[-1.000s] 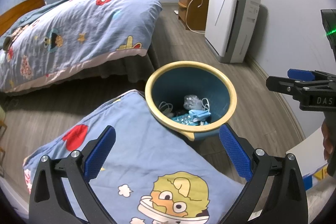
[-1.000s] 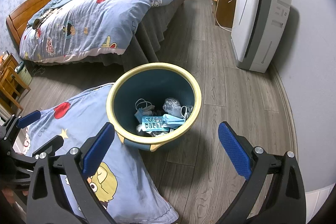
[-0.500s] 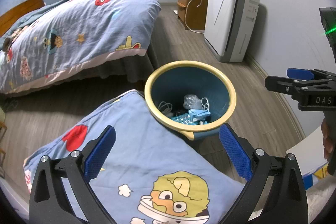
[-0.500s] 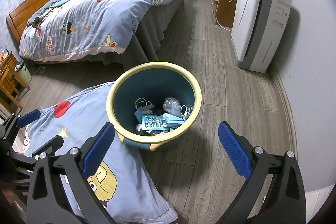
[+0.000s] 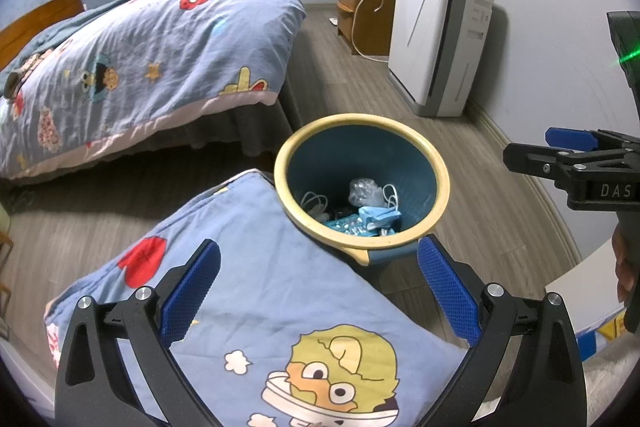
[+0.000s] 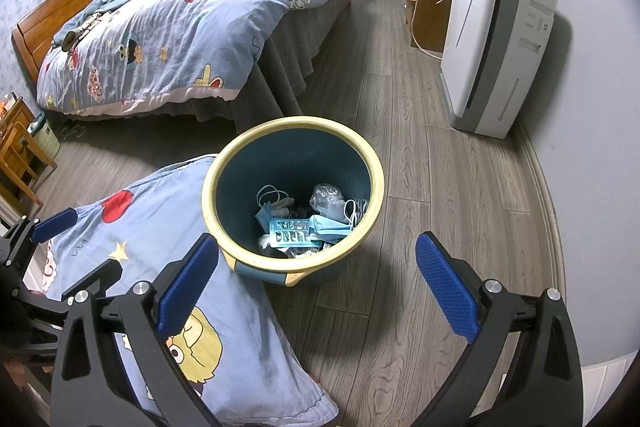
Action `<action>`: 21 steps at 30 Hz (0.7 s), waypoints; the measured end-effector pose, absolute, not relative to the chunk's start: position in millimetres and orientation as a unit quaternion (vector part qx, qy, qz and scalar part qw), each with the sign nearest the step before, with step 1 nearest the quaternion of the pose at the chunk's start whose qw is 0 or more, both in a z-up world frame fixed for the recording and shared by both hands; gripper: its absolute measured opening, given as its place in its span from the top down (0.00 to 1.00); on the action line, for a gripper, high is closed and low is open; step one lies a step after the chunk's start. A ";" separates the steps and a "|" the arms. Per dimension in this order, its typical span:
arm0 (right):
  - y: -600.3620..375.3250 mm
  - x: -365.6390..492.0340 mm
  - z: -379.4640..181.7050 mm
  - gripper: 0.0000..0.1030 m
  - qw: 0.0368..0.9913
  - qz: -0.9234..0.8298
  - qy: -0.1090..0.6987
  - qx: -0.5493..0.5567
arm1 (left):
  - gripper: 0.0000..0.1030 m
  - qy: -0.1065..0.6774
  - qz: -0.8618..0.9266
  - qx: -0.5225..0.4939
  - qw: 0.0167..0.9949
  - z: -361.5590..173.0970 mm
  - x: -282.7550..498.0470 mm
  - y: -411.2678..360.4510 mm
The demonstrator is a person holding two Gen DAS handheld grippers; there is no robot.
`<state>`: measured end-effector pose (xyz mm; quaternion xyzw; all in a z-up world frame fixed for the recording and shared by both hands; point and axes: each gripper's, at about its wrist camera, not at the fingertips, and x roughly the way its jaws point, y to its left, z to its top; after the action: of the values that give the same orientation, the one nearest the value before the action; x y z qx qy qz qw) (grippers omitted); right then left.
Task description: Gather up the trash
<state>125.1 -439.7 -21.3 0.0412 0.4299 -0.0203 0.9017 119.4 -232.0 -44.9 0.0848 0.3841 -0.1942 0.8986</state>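
The bin (image 6: 294, 269) mouth stands unblocked from above; the pillow (image 6: 160, 227) presses its left rim.

Teal trash bin (image 6: 294, 163) showing a cream-yellow rim; light blue face mask (image 6: 328, 227) lying inside; blue cartoon-print pillow (image 6: 160, 227); grey wood-grain floor (image 6: 420, 187); white air purifier (image 6: 492, 43).

Even, cool indoor light fills both wrist views, sharp across the centre. Soft shadow pools under the bed (image 6: 168, 39) and beside the bin (image 6: 294, 131). Fisheye bending curves walls and floorboards toward black corners. A green flare streaks the left view's right edge.
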 end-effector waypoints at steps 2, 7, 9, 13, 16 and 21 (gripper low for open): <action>-439.7 124.4 -21.5 0.06 0.902 -0.020 0.429 0.041 | 0.05 0.384 -0.193 0.085 0.899 -45.0 119.6 -231.8; -439.6 124.6 -21.3 0.06 0.902 -0.021 0.430 0.041 | 0.05 0.390 -0.198 0.076 0.896 -46.0 119.1 -230.0; -440.4 126.0 -21.7 0.06 0.901 -0.021 0.430 0.042 | 0.05 0.392 -0.200 0.075 0.895 -46.6 118.6 -229.8; -440.9 126.9 -22.0 0.06 0.901 -0.021 0.431 0.041 | 0.05 0.388 -0.200 0.086 0.896 -46.2 118.6 -227.7; -441.5 126.3 -23.9 0.06 0.901 -0.023 0.432 0.044 | 0.05 0.385 -0.201 0.096 0.896 -45.8 116.2 -229.3; -441.3 126.1 -23.6 0.06 0.900 -0.024 0.433 0.047 | 0.05 0.394 -0.212 0.105 0.888 -46.5 116.3 -231.0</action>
<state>126.1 -441.3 -23.6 0.0466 0.4334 -0.0241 0.8997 116.3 -231.0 -46.5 0.1048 0.3935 -0.2118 0.8884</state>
